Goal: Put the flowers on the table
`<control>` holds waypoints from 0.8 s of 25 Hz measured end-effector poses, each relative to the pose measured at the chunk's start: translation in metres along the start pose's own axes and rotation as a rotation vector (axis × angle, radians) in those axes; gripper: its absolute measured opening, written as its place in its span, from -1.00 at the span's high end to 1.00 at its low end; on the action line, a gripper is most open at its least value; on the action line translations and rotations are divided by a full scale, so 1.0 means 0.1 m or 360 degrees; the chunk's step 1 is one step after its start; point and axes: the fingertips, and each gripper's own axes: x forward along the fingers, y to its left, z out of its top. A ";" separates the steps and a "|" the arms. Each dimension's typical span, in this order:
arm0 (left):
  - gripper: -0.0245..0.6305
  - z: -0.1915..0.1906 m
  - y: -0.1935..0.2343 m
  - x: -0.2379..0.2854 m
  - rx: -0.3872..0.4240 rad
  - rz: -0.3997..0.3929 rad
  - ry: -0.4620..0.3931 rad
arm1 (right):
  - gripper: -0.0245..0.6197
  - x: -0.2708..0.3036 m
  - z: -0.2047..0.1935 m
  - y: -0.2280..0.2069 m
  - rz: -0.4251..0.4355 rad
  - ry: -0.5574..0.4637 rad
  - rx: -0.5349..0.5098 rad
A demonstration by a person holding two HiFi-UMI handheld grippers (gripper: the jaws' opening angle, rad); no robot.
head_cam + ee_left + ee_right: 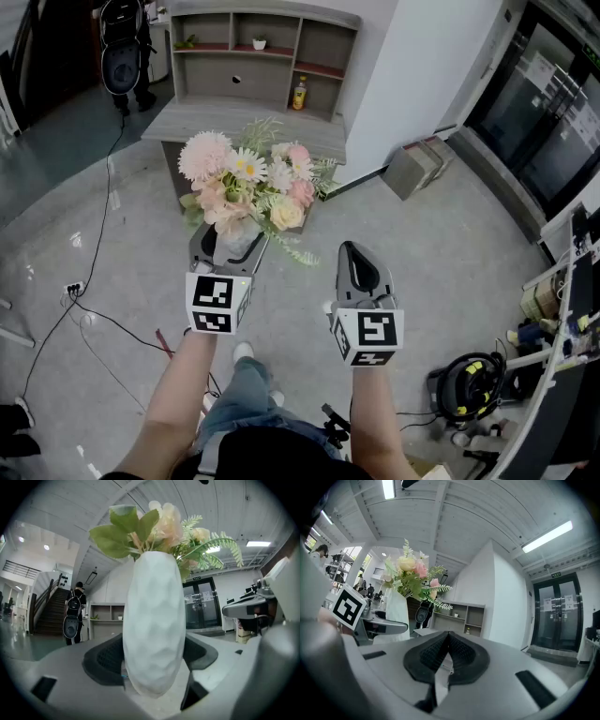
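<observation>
Left tool [223, 253] clamps the white vase [153, 620] of flowers [248, 187] in mid-air; right tool [361, 267] closed, empty; tabletop [187, 120] ahead, not yet reached.

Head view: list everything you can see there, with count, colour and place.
flowers: one bunch, pink, white and cream, in the vase
vase: one, white, between the left gripper's jaws
table: one, grey, ahead, under a shelf unit
bottle: one, yellow, on a shelf
box: one, brown, on the floor right of the table
left gripper: one, grey, shut on the vase
right gripper: one, grey, shut, empty
</observation>
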 end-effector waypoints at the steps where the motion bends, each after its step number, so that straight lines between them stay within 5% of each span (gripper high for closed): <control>1: -0.20 0.00 0.00 -0.01 0.0005 0.0001 0.0002 | 0.88 -0.01 0.00 0.01 0.0000 0.0000 0.0001; 12: -0.20 0.04 0.01 0.03 0.0029 -0.0009 -0.0028 | 0.88 -0.01 -0.06 0.03 0.0008 0.0007 -0.0015; 20: -0.20 0.05 0.13 0.64 0.0038 -0.0033 -0.0014 | 0.88 0.53 -0.03 -0.27 -0.0004 0.0001 0.0006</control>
